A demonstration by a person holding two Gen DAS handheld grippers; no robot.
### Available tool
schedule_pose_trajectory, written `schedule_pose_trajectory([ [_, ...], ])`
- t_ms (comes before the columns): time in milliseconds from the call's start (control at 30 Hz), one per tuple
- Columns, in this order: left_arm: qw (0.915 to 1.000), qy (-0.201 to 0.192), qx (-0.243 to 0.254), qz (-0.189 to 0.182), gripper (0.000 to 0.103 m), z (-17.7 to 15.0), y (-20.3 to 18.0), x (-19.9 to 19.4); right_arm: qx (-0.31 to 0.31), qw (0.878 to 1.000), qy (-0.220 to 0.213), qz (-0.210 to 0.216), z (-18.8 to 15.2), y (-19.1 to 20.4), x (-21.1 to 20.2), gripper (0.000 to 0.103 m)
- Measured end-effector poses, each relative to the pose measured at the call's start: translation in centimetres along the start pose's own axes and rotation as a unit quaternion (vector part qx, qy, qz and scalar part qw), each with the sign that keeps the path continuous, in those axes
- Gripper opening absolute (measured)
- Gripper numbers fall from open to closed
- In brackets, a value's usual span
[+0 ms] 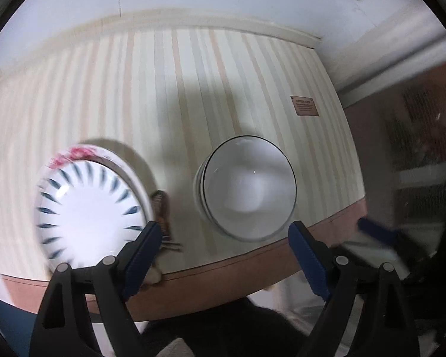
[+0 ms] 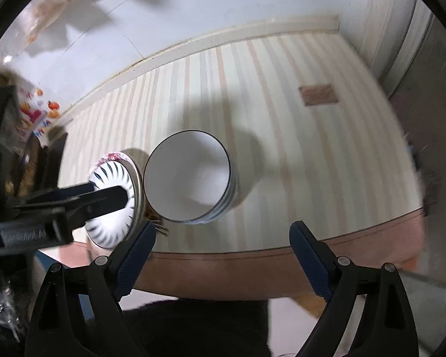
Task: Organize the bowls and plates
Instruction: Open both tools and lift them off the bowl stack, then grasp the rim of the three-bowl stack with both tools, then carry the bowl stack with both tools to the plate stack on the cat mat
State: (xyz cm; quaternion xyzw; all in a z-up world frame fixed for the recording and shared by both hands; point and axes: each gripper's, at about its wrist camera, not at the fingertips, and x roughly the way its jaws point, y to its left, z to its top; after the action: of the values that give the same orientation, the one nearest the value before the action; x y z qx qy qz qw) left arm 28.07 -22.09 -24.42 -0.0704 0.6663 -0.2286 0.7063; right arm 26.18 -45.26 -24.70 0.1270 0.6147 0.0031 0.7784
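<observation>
So both grippers are up over the near table edge, spread wide with nothing in them — left gripper [image 1: 223,255], right gripper [image 2: 223,253]. Just past them on the striped tablecloth [image 1: 193,83]: a stack of white bowls [image 2: 190,178] and, beside it, the blue-patterned plates [image 1: 89,208]. Farther back, a small brown label [image 1: 304,106].

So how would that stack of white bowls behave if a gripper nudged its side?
The stack of white bowls looks glazed, so probably slippery. Being tall and nested, it may shift or tip rather than slide. Likely ceramic: rigid, heavy, chippable.
</observation>
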Motion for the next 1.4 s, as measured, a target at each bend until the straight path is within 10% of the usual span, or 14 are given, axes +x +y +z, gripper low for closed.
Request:
schedule_pose_trajectory([
  [633, 0.9836, 0.129, -0.097, -0.080, 0.086, 5.9, 4.2, 13.0, 0.138, 0.972, 0.097, 0.164, 2.9, -6.5, 15.8, 0.087],
  [1000, 0.9800, 0.125, -0.092, -0.124, 0.079, 6.2, 3.6, 14.0, 0.141, 0.962, 0.129, 0.197, 3.8, -5.7, 18.7, 0.061],
  [1400, 0.9858, 0.101, -0.078, -0.109, 0.073, 5.7, 3.5, 13.4, 0.142, 0.962, 0.118, 0.199, 4.3, -5.4, 18.9, 0.060],
])
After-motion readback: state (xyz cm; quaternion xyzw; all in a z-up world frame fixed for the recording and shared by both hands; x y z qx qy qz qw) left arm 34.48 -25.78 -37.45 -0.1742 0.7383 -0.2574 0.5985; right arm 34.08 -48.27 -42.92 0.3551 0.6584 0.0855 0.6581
